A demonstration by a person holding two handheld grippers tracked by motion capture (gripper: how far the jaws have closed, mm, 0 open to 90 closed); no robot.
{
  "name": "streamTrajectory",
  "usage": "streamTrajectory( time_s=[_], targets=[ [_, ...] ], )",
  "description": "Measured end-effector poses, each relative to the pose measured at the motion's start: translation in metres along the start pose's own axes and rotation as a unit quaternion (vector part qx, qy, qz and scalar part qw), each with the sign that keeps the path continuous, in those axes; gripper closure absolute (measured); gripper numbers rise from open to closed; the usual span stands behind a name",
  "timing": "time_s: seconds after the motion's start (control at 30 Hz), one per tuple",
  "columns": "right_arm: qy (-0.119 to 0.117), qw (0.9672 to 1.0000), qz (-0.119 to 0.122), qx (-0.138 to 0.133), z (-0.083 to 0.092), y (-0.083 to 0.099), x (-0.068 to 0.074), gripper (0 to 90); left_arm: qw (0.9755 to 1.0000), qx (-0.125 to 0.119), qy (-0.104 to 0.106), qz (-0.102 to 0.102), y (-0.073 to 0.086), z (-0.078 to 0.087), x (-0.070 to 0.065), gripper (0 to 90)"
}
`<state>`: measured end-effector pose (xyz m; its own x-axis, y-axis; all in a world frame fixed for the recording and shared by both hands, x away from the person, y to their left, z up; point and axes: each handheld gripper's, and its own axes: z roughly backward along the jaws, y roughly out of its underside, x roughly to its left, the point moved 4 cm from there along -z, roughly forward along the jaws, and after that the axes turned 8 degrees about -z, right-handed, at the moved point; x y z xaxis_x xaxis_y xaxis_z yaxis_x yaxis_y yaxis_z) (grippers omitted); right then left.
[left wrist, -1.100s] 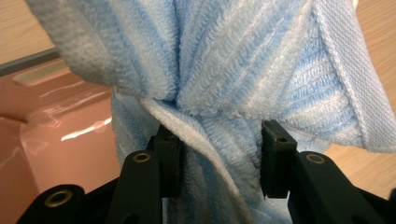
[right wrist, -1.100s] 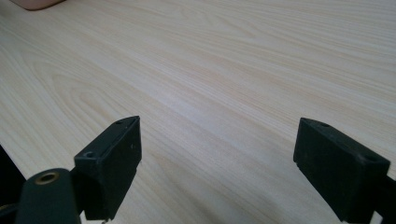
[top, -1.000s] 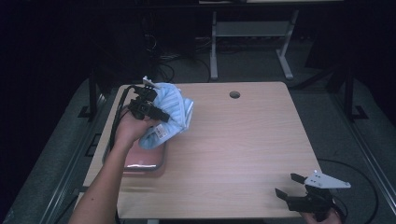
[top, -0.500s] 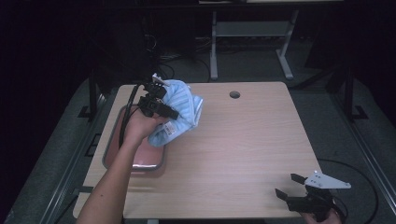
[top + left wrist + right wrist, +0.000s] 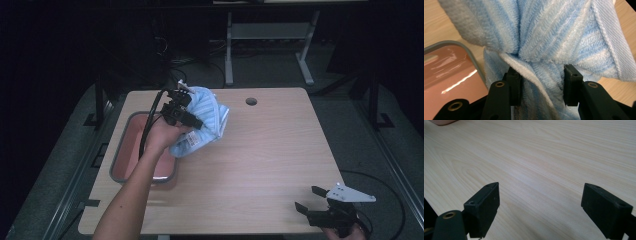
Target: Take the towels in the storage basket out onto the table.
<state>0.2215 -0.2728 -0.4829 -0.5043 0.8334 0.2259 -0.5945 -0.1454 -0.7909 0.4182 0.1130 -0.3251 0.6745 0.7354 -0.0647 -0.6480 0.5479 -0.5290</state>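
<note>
Towel bunched, clamped in left gripper, held beside pink tray; tray interior bare where visible. Right gripper jaws apart above table.

So the towel is a light blue and white striped terry one with a flat woven hem. It's all bunched up and pinched into folds, held up off the table, hanging over the near right edge of the pink tray with a grey rim.
</note>
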Motion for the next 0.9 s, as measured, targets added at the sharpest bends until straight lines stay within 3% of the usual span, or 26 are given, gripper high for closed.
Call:
streamTrajectory(
  time_s=[0.53,0.9],
  targets=[
    [-0.002,1.0,0.002,-0.002,0.001,-0.001,0.0,14.6,0.9994,0.002,0.023,-0.027,-0.021,-0.021,-0.027,58.8],
    [-0.003,1.0,0.002,-0.001,0.0,-0.001,0.001,14.6,0.9988,0.01,0.031,-0.036,-0.028,-0.036,-0.039,58.8]
  ],
)
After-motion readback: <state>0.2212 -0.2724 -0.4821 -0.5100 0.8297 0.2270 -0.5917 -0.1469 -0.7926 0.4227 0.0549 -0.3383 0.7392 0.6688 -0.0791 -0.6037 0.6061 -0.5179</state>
